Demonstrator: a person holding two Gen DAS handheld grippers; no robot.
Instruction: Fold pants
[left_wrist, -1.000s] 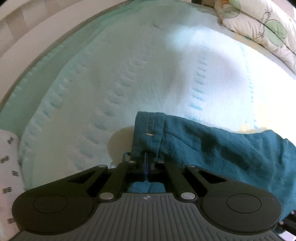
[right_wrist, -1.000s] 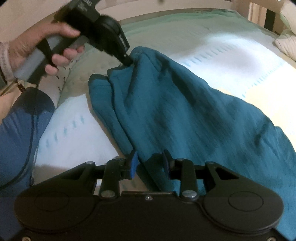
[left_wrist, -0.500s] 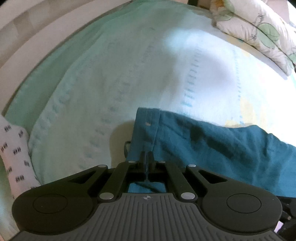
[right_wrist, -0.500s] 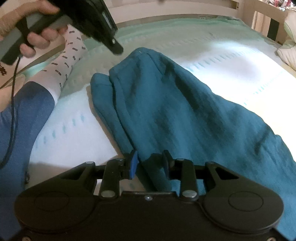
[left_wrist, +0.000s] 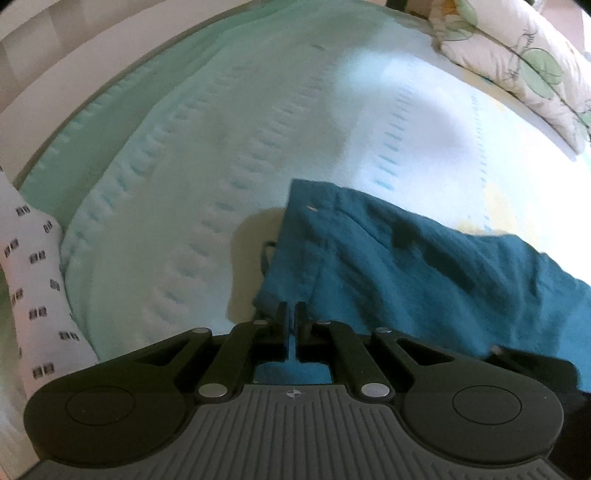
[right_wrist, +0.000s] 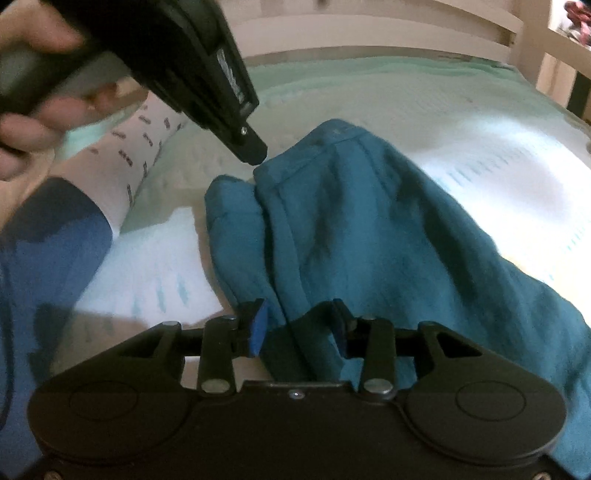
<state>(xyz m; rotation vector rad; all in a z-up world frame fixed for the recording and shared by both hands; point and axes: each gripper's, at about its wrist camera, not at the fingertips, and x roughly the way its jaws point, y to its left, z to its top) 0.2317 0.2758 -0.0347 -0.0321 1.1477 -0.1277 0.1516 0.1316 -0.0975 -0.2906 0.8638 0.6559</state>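
The teal pants (left_wrist: 424, 266) lie on a pale green quilted bed cover (left_wrist: 221, 147). My left gripper (left_wrist: 291, 314) is shut on the pants' hem edge, with a thin fold of cloth between its fingers. In the right wrist view the pants (right_wrist: 369, 229) spread from the front toward the back. My right gripper (right_wrist: 299, 317) has its jaws apart around a bunched fold of the pants, with the cloth between them. The left gripper (right_wrist: 251, 155) also shows there, held in a hand at the upper left, its tip at the pants' far corner.
A floral pillow (left_wrist: 517, 62) lies at the far right of the bed. A white patterned cloth (left_wrist: 33, 280) lies at the left edge. A wooden bed frame (right_wrist: 406, 26) runs along the back. A blue-sleeved arm (right_wrist: 40, 258) is at the left.
The left gripper has lifted and come toward the right gripper's camera, still on the hem. The pants' far corner has shifted slightly. The right gripper has stayed put.
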